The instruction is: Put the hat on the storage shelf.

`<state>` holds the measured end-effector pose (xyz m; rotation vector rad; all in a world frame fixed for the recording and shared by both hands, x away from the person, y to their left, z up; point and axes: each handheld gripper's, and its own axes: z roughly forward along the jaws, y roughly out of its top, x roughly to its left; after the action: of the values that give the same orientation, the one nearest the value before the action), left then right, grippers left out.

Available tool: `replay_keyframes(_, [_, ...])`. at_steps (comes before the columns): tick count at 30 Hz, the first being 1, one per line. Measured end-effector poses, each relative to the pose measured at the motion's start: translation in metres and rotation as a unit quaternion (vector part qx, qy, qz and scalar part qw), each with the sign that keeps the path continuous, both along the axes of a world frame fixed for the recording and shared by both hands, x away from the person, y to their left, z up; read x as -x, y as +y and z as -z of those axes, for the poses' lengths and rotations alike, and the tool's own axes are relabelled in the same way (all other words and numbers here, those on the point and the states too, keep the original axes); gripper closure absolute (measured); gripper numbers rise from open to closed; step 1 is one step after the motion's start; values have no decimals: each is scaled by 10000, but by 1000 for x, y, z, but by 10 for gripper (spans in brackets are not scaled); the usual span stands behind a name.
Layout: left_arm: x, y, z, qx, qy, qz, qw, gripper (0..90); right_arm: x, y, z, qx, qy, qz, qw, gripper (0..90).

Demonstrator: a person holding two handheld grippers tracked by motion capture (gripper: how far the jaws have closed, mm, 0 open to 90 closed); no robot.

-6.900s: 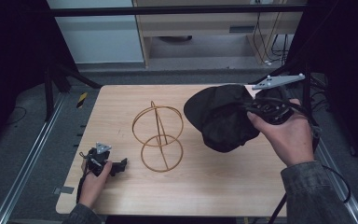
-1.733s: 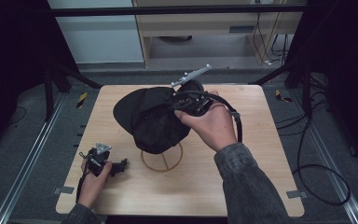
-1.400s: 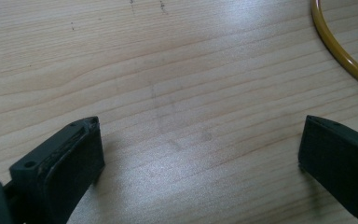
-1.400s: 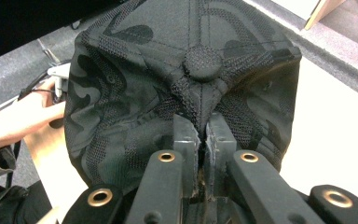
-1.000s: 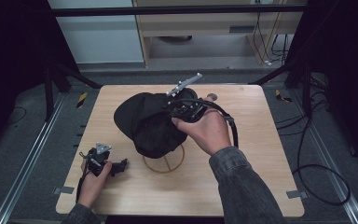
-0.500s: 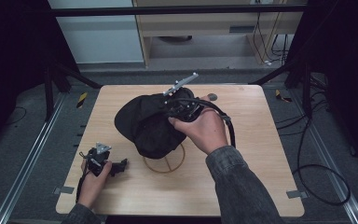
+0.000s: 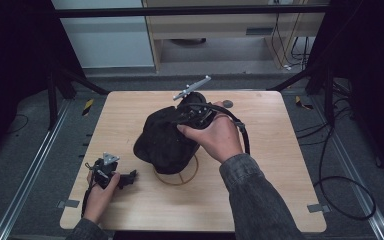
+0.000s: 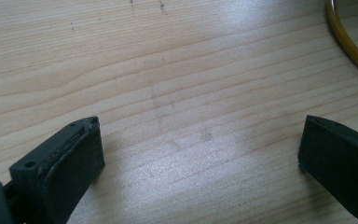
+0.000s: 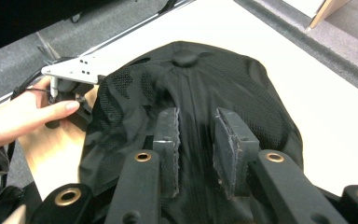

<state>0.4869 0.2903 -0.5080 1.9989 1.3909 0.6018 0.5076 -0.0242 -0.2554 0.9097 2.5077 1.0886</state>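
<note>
Between my right gripper (image 9: pixel 196 140) jaws, narrowed on fabric: black cap (image 7: pixel 165 140), draped over the wire stand (image 7: pixel 176 176). Release probably remains. Left gripper (image 7: pixel 111 176) jaws wide, on worktop (image 7: pixel 280 165).

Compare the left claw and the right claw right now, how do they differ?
The left claw has its jaws spread wide with bare wood between them; the right claw has its jaws close together, pinching the black cap. The left claw rests low at the table's near-left corner, while the right claw is held up over the gold wire stand at the middle. Both are hand-held with black jaws.
</note>
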Motion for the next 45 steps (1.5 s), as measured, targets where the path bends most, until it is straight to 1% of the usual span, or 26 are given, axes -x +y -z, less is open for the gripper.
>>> replay_keyframes(2, [0, 0, 0, 1, 0, 0, 10000, 0, 0, -1, -2, -65, 1, -59, 10000, 692])
replay_keyframes(6, [0, 0, 0, 0, 1, 0, 10000, 0, 3, -1, -4, -37, -12, -92, 9999, 616])
replay_keyframes(14, [0, 0, 0, 5, 1, -2, 10000, 0, 6, -9, -7, 92, -72, 73, 9999, 378])
replay_keyframes(19, [0, 0, 0, 1, 1, 0, 10000, 0, 7, -15, -8, 127, -62, 136, 9998, 280])
replay_keyframes(20, [0, 0, 0, 1, 1, 0, 10000, 0, 7, -15, -8, 127, -62, 136, 9998, 280])
replay_keyframes(21, [0, 0, 0, 4, 1, -3, 10000, 0, 8, -17, -9, 138, -41, 156, 9998, 246])
replay_keyframes(28, [0, 0, 0, -1, 1, 0, 10000, 0, 10, -26, -10, 135, -32, 216, 9997, 199])
replay_keyframes(36, [0, 0, 0, -11, 10, 12, 10000, 0, 13, -37, -8, 139, -57, 313, 9994, 144])
replay_keyframes(40, [0, 0, 0, -12, 9, 12, 10000, 0, 14, -46, -7, 37, -62, 362, 9993, 131])
replay_keyframes(43, [0, 0, 0, -9, 10, 10, 10000, 0, 16, -52, -8, 7, -63, 422, 9991, 121])
replay_keyframes(45, [0, 0, 0, -12, 11, 12, 10000, 0, 17, -56, -7, -4, -116, 415, 9991, 113])
